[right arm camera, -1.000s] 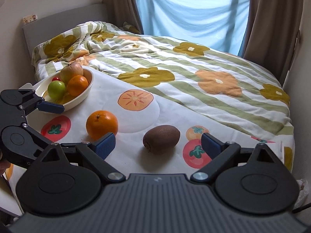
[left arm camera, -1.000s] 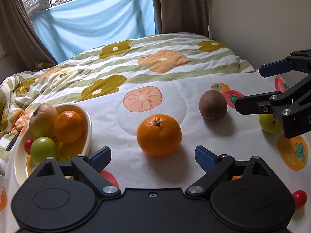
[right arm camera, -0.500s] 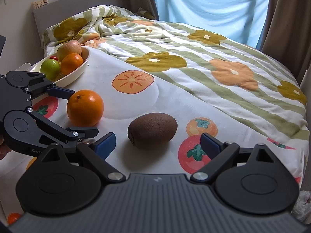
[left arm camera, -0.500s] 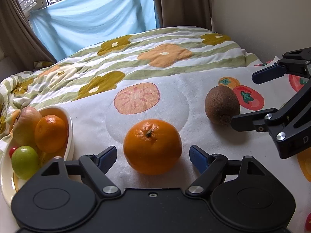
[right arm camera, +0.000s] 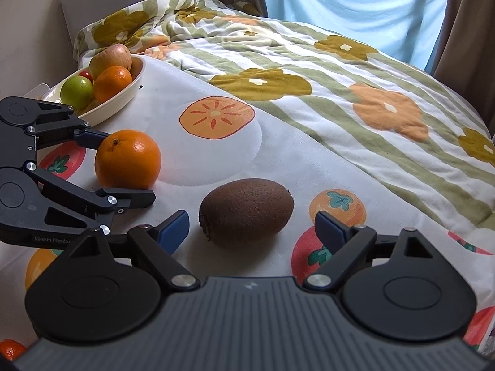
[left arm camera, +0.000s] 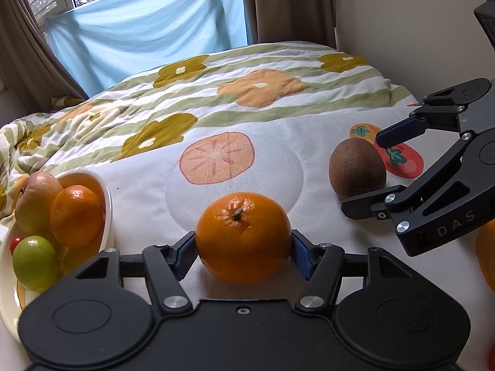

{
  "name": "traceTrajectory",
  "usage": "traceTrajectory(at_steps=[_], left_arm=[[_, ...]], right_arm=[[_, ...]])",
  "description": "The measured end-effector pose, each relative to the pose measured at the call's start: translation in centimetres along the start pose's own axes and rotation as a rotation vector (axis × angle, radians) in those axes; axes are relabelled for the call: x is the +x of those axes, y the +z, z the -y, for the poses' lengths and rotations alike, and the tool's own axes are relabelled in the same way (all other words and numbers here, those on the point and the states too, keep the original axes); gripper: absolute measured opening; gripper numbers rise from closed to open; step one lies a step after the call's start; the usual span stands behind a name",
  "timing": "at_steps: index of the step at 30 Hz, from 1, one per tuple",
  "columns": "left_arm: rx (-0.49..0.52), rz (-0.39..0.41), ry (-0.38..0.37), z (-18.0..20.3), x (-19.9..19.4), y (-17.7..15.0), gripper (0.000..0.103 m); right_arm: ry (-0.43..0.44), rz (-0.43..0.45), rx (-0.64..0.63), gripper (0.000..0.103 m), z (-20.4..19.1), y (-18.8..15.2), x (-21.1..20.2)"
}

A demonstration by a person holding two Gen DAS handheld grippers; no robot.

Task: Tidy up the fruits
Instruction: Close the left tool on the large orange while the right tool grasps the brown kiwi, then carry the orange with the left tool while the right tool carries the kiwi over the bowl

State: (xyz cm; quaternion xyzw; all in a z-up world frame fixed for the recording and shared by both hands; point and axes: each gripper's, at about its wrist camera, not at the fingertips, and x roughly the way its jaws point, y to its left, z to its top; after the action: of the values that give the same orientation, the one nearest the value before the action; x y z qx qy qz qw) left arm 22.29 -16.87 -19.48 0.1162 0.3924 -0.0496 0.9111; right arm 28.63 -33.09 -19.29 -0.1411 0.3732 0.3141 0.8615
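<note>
A large orange [left arm camera: 243,236] lies on the fruit-print cloth. My left gripper [left arm camera: 243,252] has closed on it, both blue pads touching its sides; it still rests on the cloth. The orange also shows in the right wrist view [right arm camera: 127,159]. A brown kiwi [right arm camera: 246,210] lies just ahead of my right gripper [right arm camera: 251,228], which is open with a finger on each side of it, not touching. The kiwi shows in the left wrist view [left arm camera: 357,167] too. A cream bowl [right arm camera: 122,97] at the left holds an apple, a small orange, a green fruit and a red one.
The cloth lies on a bed with a flowered quilt [right arm camera: 355,71]. A wall is at the right in the left wrist view [left arm camera: 402,31]. A small orange fruit [right arm camera: 10,349] lies near the front left edge. Curtains and a window are behind.
Both grippers moved forward. The left gripper's fingers closed from wide open onto the large orange. The right gripper came closer to the kiwi and stayed open.
</note>
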Motion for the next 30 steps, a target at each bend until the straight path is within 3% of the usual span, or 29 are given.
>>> traceTrajectory(at_steps=[12,30], left_arm=[[-0.005,-0.005,0.007,-0.2,-0.4,-0.4,0.067],[-0.043,0.049,0.042,-1.3,-3.6,-0.8,0.066]], right_arm=[[0.012,-0.029,-0.004,0.082,-0.2,0.7,1.2],[0.01,0.045,0.035,0.079,-1.0,1.6,-1.5]])
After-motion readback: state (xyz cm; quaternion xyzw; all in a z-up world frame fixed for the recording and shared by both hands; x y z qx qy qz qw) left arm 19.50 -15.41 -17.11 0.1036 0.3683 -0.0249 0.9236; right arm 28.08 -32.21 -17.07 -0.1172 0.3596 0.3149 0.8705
